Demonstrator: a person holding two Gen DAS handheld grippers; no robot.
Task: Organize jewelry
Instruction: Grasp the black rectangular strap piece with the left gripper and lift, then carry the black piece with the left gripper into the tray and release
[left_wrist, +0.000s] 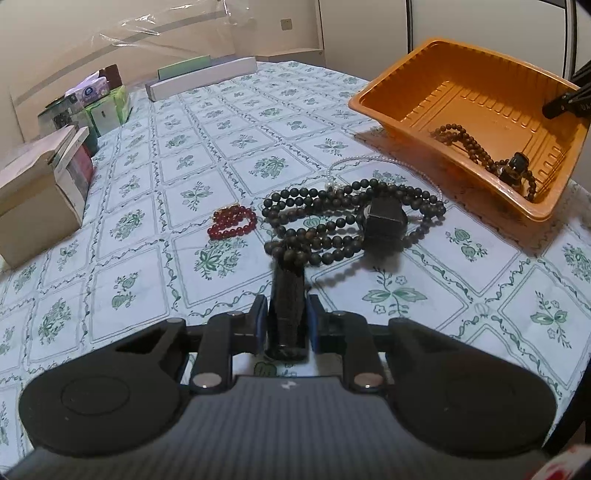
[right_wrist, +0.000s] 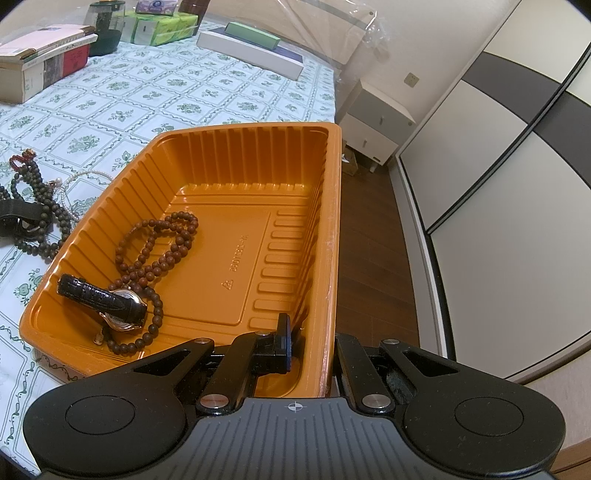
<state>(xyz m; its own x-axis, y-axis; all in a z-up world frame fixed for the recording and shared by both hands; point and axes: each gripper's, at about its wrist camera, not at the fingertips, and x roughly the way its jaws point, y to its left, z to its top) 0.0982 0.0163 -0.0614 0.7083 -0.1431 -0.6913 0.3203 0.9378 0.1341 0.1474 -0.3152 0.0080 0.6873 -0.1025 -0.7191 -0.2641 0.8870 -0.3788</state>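
Watch strap (left_wrist: 287, 314) sits squeezed between the left fingers (left_wrist: 258, 325), floppy, probably light, tangled in dark beads (left_wrist: 343, 221). Right fingers (right_wrist: 286, 345) pinch the tray's rim (right_wrist: 332, 229).

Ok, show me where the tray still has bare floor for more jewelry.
Free: the orange tray floor's far half, from the brown beads to the ribbed far wall, and the stretch towards the right tool clamping the rim. Crowded: the near-left corner, where the beads tangle with the watch.
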